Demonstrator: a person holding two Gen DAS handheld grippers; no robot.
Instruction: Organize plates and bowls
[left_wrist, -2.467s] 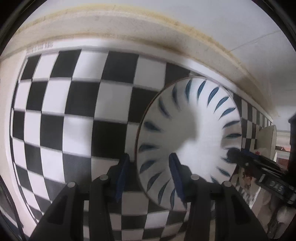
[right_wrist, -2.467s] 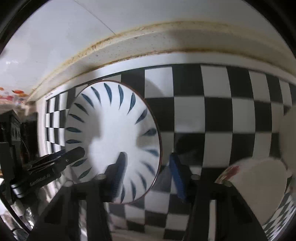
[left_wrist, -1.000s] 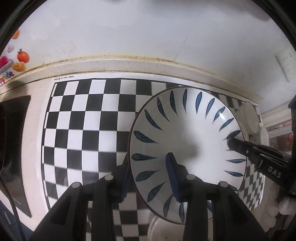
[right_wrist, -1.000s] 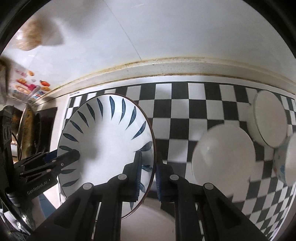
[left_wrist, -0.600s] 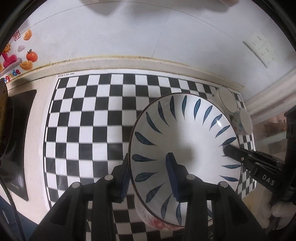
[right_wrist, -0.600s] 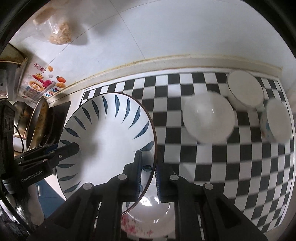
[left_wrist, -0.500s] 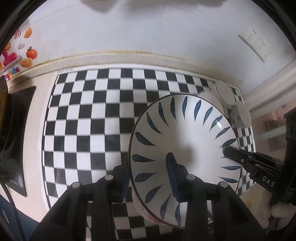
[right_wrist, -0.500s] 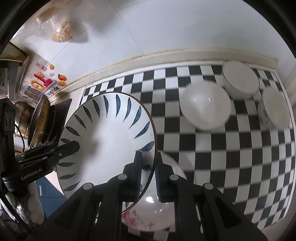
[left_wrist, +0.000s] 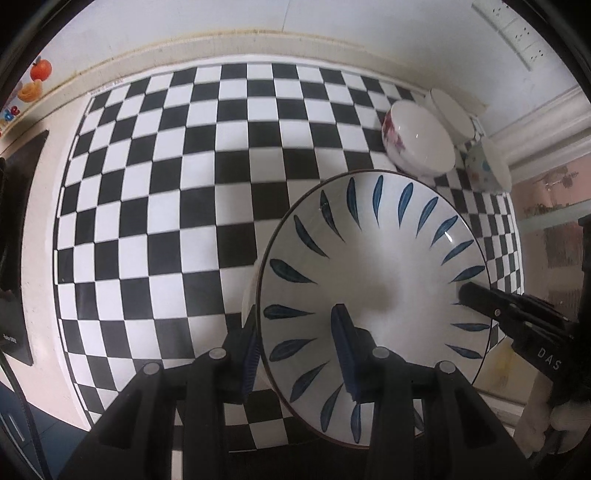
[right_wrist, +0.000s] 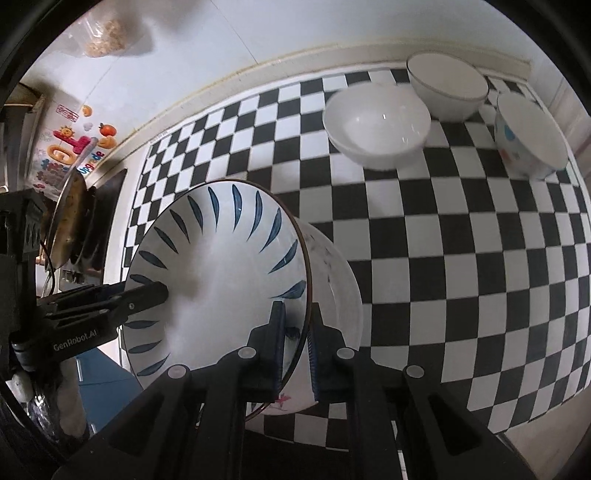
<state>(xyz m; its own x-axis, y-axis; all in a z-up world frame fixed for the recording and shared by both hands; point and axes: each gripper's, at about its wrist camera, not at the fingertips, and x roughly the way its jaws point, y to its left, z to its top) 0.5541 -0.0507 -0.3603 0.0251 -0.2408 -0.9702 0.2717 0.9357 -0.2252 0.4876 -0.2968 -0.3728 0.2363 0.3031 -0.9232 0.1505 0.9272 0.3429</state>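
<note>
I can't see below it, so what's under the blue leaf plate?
A white dish with pink flowers sits under the plate, on the checkered mat. Most of it is covered, so its inside stays unseen.

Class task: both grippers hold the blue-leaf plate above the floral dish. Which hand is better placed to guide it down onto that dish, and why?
Probably the right. The right gripper clamps the blue-leaf plate at the rim beside the floral dish, whose edge its camera sees. The left gripper view mostly loses it behind the plate.

The blue-leaf plate clamped between both tongs looks like glossy glazed ceramic, as do the white bowls beyond them; the checkered mat below appears smooth and matt.
</note>
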